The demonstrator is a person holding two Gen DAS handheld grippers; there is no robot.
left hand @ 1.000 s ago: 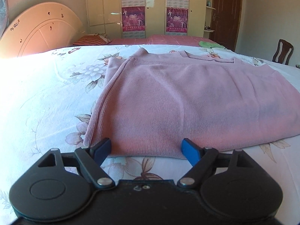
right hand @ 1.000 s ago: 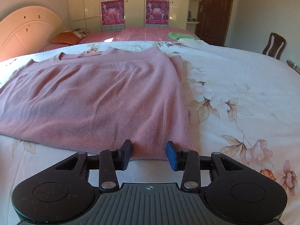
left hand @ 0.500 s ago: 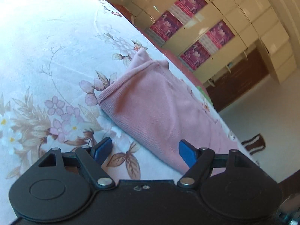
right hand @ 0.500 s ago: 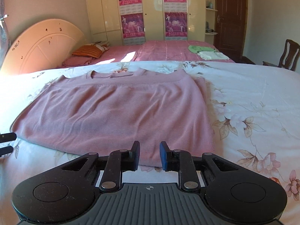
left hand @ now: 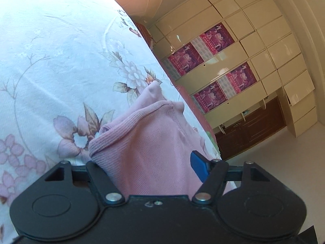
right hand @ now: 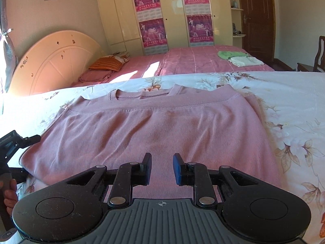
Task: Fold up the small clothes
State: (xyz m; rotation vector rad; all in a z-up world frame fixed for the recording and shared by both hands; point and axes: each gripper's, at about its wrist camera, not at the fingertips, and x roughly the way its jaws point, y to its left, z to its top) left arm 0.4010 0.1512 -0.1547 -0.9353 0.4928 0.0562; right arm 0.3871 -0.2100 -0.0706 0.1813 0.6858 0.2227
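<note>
A pink knit sweater (right hand: 162, 126) lies folded flat on the floral bed sheet (right hand: 294, 105), neckline at the far side. My right gripper (right hand: 162, 168) hovers over its near hem with the jaws a narrow gap apart and nothing between them. My left gripper (left hand: 150, 166) is rolled sideways and open at the sweater's left corner (left hand: 146, 142); the cloth lies between its wide-apart jaws and hides the left fingertip. The left gripper also shows in the right wrist view (right hand: 12, 148), at the sweater's left edge.
A second bed with a pink cover (right hand: 203, 61) lies behind, with a striped pillow (right hand: 107, 64) and folded green and white clothes (right hand: 237, 57). A round headboard (right hand: 52, 61) stands at the left. A wardrobe (right hand: 172, 14) and a wooden chair (right hand: 316, 57) are farther back.
My left gripper has rolled sideways and moved in onto the sweater's left corner, so cloth now lies between its jaws. My right gripper has risen and moved left toward the hem's middle.
</note>
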